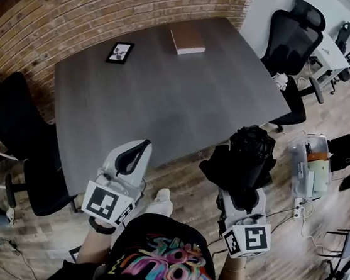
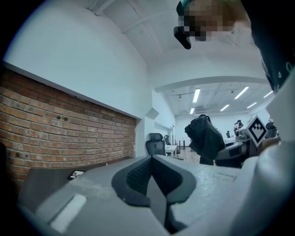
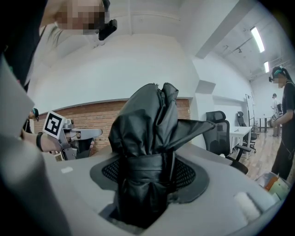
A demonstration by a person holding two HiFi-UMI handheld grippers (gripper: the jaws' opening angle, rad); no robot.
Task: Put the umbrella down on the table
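The right tool [image 3: 148, 171] is clamped on the folded black umbrella [image 1: 250, 150], held upright above the floor, just off the near edge of the table [image 1: 167, 97]. The left tool [image 2: 154, 177] is closed on nothing.

Premises: an open-plan office. A large grey meeting table [image 1: 185, 106] stands with its far edge along an exposed brick wall [image 1: 83, 11], on a wood-plank floor [image 1: 187, 169]. Black swivel chairs [image 1: 293, 36] stand at its left and right edges. White desks [image 1: 329, 57] lie beyond its far right corner. Strip lights [image 2: 196, 95] line the ceiling. Floor clutter [image 1: 308, 162] at right appears to be plastic boxes and cables.
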